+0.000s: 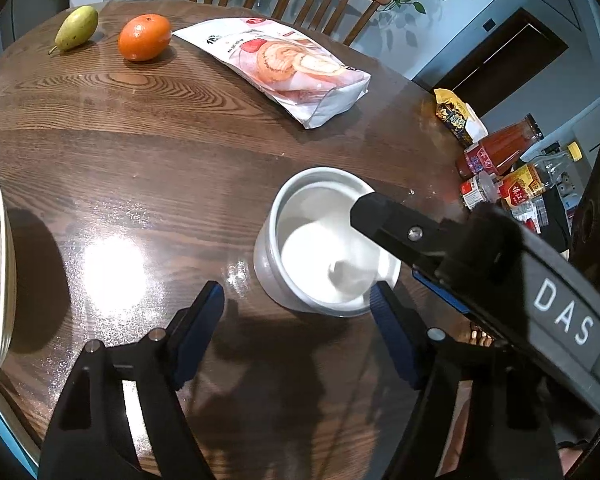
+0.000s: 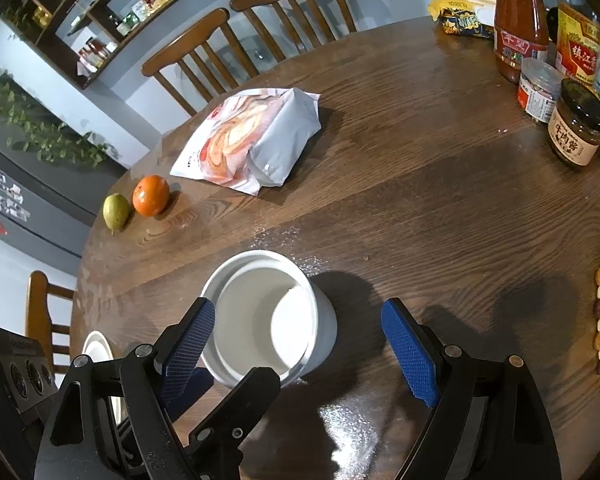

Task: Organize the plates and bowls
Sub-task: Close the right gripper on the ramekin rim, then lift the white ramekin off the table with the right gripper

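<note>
The deep white ceramic bowl [image 1: 320,248] stands upright on the round dark wooden table [image 1: 140,152], both grippers at its rim; left gripper [image 1: 298,312] and right gripper [image 2: 300,340] fingers spread, pinching nothing

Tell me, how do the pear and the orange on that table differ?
The pear is yellow-green, while the orange is bright orange. The pear tapers toward its stem end; the orange is rounder and looks bulkier. The pear lies nearer the table edge, the orange closer to the snack bag. Both are whole fruit resting side by side, far from either gripper.
</note>
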Demonstrator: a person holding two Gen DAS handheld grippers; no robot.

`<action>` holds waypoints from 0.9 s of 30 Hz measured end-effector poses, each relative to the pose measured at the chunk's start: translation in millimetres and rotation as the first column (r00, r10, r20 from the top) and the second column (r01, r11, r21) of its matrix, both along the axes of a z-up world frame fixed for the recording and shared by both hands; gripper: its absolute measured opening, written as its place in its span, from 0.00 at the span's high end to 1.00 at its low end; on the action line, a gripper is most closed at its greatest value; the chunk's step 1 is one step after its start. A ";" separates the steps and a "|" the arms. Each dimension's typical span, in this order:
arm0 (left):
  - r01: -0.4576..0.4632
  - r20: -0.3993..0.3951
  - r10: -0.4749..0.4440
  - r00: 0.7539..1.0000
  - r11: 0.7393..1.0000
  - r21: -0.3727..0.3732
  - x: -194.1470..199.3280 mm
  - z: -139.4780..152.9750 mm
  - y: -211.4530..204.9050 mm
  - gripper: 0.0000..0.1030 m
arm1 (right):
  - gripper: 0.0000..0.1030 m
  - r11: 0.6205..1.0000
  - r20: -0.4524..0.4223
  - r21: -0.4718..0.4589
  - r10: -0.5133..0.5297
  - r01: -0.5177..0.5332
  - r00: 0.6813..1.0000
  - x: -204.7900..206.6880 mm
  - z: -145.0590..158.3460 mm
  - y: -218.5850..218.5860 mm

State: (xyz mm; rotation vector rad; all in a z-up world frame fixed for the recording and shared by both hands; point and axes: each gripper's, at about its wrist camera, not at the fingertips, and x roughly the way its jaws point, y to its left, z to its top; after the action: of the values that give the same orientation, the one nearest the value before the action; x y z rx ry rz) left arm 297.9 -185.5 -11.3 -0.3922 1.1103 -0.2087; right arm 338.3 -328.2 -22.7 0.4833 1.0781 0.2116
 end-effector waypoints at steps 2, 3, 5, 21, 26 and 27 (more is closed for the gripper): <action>0.001 0.003 -0.001 1.000 1.000 -0.004 -0.3 -0.1 0.0 0.30 | 0.15 1.000 0.002 -0.001 0.000 0.000 1.000 -0.1 0.2 0.3; 0.002 0.005 -0.002 1.000 1.000 -0.007 -0.4 0.0 -0.1 0.31 | 0.15 1.000 0.004 -0.001 0.000 0.000 1.000 -0.1 0.1 0.4; 0.004 0.009 -0.004 1.000 1.000 -0.011 -0.7 0.3 -0.4 0.33 | 0.15 1.000 0.005 0.000 0.002 -0.002 1.000 -0.1 0.2 0.8; 0.020 0.012 -0.019 1.000 0.998 -0.060 -0.9 -1.0 -2.8 0.37 | 0.35 1.000 0.040 -0.013 -0.023 0.024 0.999 -2.9 6.6 -2.8; 0.023 0.010 -0.023 1.000 0.998 -0.067 -1.0 -2.6 -3.7 0.37 | 0.44 0.999 0.026 -0.036 -0.016 0.017 1.000 0.2 2.6 0.7; 0.024 0.010 -0.023 1.000 0.997 -0.067 -0.7 -2.8 -4.0 0.37 | 0.45 0.999 0.025 -0.038 -0.013 0.014 1.000 0.7 2.1 1.5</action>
State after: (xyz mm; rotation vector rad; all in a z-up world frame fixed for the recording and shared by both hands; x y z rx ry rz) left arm 297.2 -189.6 -14.0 -0.4377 1.1015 -0.2691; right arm 339.0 -326.8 -20.6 0.4521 1.0528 0.1846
